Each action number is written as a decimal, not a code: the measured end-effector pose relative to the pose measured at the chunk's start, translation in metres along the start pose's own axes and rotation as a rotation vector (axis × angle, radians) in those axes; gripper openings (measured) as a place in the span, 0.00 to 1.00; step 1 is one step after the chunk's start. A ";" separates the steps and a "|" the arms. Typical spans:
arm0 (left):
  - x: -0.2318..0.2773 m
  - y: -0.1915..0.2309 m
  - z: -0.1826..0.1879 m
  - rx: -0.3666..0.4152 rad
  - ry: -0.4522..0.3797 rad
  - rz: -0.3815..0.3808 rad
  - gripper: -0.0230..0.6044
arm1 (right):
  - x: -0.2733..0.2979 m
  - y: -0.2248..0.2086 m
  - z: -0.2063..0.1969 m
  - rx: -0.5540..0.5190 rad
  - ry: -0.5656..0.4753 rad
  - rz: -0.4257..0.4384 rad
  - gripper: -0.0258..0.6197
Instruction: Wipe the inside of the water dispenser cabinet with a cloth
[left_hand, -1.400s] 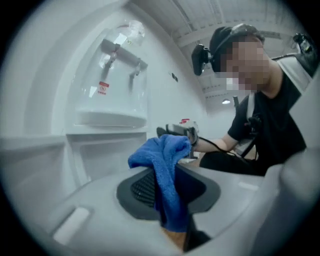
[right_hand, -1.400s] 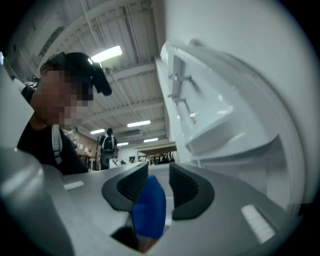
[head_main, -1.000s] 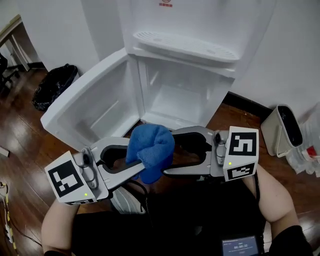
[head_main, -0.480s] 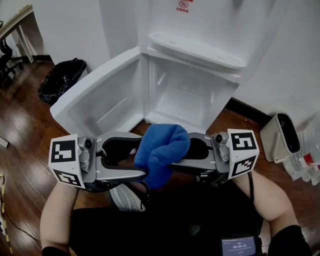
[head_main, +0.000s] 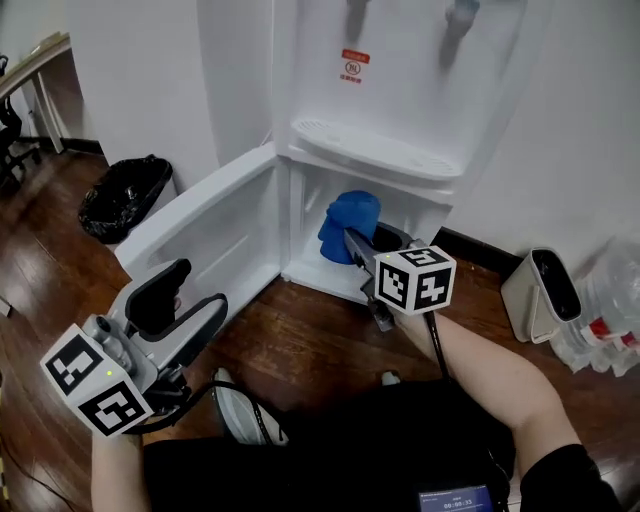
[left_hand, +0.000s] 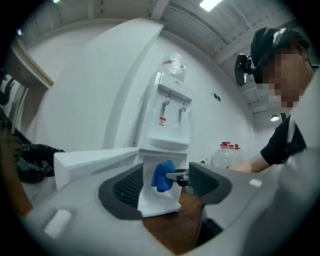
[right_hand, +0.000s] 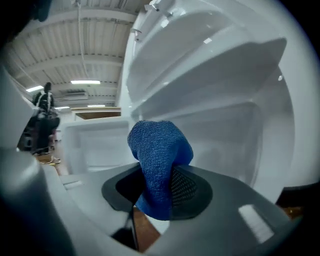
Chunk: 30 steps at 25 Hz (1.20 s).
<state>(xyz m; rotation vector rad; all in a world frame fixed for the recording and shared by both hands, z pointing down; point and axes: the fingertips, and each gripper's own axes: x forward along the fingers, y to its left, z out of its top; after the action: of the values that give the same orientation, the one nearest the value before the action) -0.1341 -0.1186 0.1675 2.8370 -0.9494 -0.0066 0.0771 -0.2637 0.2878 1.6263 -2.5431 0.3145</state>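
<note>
Head view: the white plastic water dispenser (head_main: 400, 70) stands on a dark wood plank floor (head_main: 300, 340). Its smooth cabinet door (head_main: 205, 235) is swung open to the left. A red-and-white label (head_main: 353, 64) sits below the taps, its print too small to read. The right gripper (head_main: 356, 240) holds a bunched blue terry cloth (head_main: 348, 222) at the mouth of the lower cabinet (head_main: 305, 225), just beneath the ribbed drip tray (head_main: 375, 150). The left gripper (head_main: 200, 286) sits low at the left, well apart from the dispenser. Left gripper view: the grey fingers with dark mesh pads are released and have just been opening. Nothing lies between them, and the cloth (left_hand: 161, 176) shows beyond, at the cabinet. Right gripper view: the fingers have just been closing and are clenched on the looped-pile cloth (right_hand: 160, 155), with glossy white cabinet walls behind it.
</note>
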 end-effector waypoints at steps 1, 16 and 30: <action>-0.004 -0.004 -0.005 -0.006 0.009 -0.006 0.50 | 0.015 -0.012 0.006 0.004 -0.020 -0.050 0.24; 0.010 -0.046 -0.067 0.395 0.188 -0.160 0.40 | 0.143 -0.105 0.029 -0.148 -0.081 -0.276 0.24; 0.013 -0.053 -0.081 0.423 0.232 -0.153 0.38 | 0.065 0.057 0.006 -0.209 -0.186 0.274 0.24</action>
<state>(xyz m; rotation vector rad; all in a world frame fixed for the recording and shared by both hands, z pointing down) -0.0881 -0.0736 0.2407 3.1847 -0.7563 0.5566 -0.0015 -0.2996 0.2887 1.2900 -2.8276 -0.0862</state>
